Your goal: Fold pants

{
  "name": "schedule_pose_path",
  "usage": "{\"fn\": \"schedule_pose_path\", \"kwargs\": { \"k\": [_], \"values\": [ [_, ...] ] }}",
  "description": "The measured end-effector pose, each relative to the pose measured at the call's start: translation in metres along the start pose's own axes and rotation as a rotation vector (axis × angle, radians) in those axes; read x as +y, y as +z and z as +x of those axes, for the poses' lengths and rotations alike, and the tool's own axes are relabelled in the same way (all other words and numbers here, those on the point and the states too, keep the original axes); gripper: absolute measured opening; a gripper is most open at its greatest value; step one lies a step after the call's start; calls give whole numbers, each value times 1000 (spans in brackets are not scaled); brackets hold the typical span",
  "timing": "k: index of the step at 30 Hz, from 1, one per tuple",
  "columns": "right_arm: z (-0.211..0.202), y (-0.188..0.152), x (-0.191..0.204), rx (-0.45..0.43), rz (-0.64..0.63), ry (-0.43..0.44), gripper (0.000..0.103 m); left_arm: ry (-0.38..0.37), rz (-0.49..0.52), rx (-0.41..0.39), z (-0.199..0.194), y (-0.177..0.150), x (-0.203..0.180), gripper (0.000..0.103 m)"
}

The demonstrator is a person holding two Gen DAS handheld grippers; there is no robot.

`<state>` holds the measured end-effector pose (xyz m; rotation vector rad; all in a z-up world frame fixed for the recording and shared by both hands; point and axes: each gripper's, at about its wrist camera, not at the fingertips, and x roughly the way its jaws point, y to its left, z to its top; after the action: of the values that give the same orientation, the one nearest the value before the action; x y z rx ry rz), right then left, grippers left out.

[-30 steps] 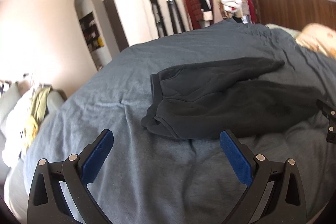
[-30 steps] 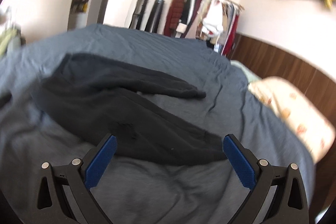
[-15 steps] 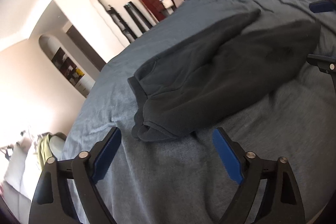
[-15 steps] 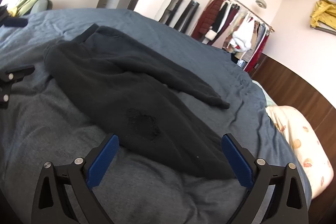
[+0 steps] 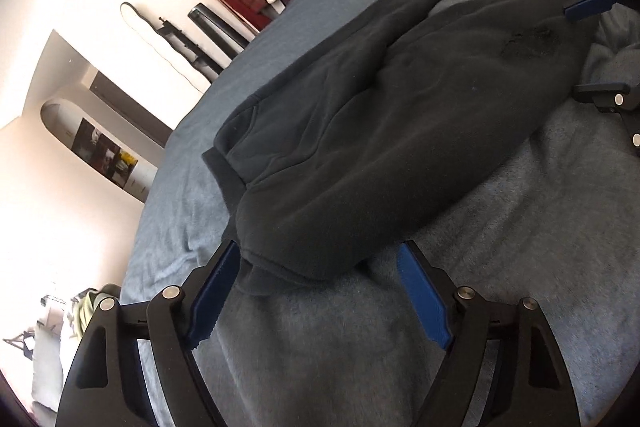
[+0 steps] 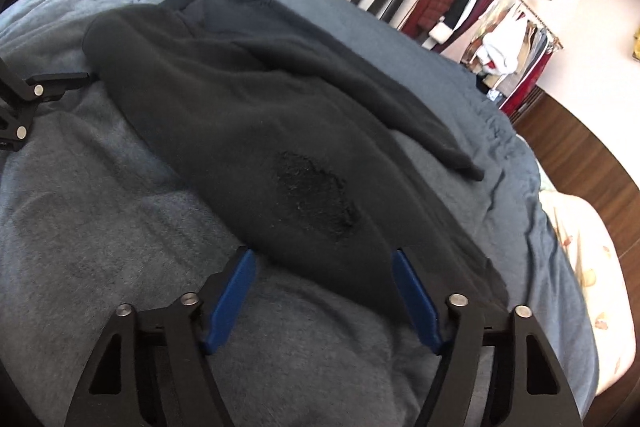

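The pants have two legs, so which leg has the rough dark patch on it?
The near leg, the one lying by the right gripper. It carries the patch; the far leg, angled away toward the clothes rack, looks plain.

The dark charcoal fleece pants [image 6: 256, 115] are looking matt and soft, with a rough pilled patch [image 6: 314, 197]. The blue-grey cloth bedspread [image 5: 360, 347] is showing a fuzzy nap. The dark wood wall panelling [image 6: 580, 147] is gleaming smooth.

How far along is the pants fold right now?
Done: the pants lie on the bed, legs roughly overlapped. In hand: nothing; the left gripper brackets the waistband end, the right gripper the lower leg, both open. Left: grasping and every crosswise fold.
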<state>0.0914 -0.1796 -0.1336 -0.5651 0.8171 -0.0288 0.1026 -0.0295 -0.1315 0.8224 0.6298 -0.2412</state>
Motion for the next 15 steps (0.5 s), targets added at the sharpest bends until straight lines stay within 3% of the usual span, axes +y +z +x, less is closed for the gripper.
{"fn": "schedule_pose_path", "kwargs": {
  "k": [11,15],
  "values": [
    [6,11,-20,-32,81,10,56,-53,-6,11,13,10,3,49],
    [3,15,-33,-62,142,28,37,-71,-28,13,14,11,6,38]
  ]
}}
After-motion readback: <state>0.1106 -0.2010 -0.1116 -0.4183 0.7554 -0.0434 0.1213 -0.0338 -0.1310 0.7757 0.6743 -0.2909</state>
